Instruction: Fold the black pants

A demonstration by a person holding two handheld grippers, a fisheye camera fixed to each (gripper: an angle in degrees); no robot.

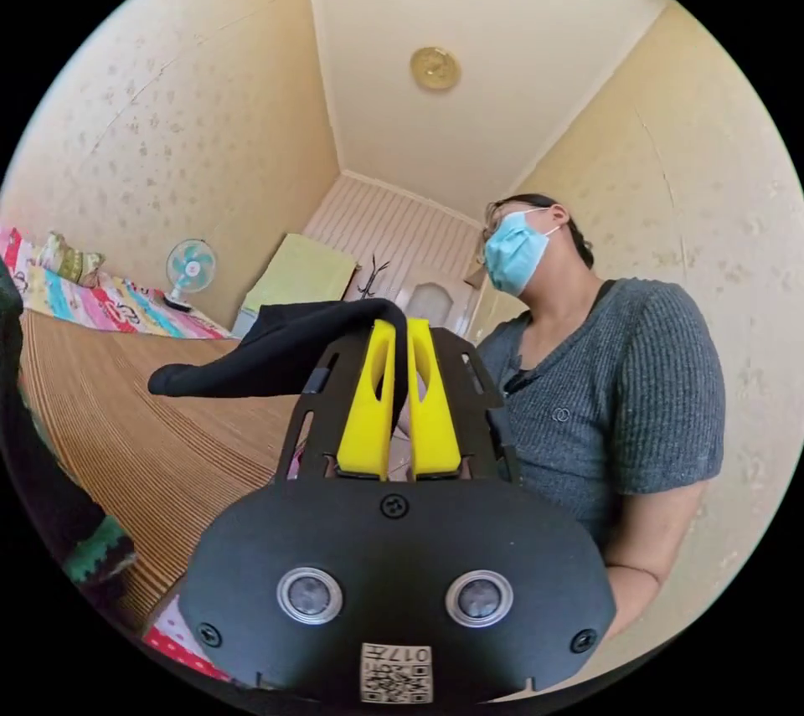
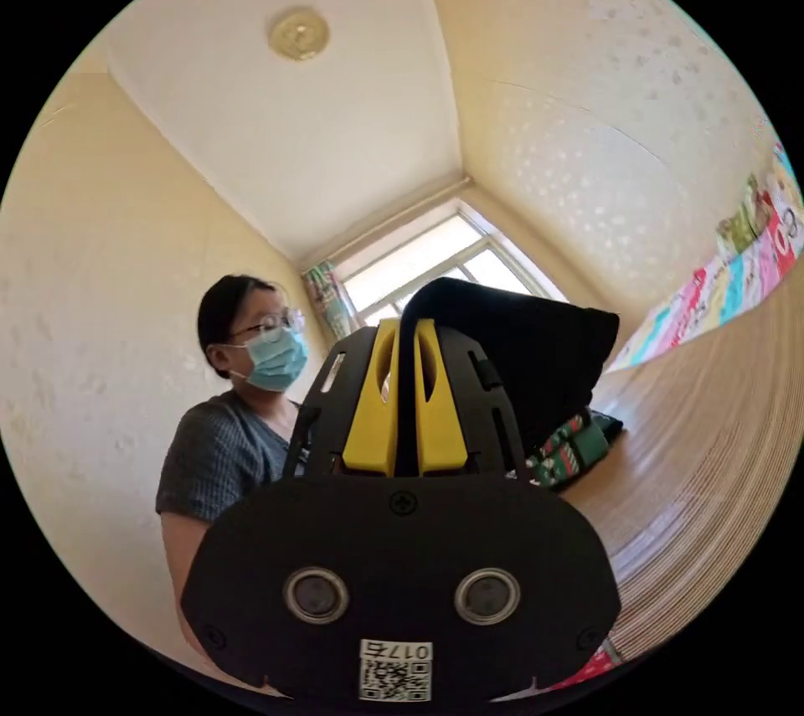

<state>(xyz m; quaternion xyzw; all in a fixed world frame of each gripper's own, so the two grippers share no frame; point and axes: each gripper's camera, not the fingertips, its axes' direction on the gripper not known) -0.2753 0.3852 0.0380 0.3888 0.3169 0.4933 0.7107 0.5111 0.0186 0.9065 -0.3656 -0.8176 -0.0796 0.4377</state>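
left gripper [image 1: 400, 331]: yellow jaws pinching a black fold
right gripper [image 2: 408, 331]: jaws pinching black cloth too
pants [image 1: 268, 356]: held up, above the ribbed straw mat [image 1: 159, 431]
risk: thin soft fabric may slip out; uneven hands would skew the fold
texture: limp, matte knit

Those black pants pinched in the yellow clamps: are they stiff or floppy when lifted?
Probably floppy: the black pants droop sideways from the left gripper. Likely light, since the thin jaws of the right gripper hold the fabric up. They seem unlikely to slip, being pinched tight.
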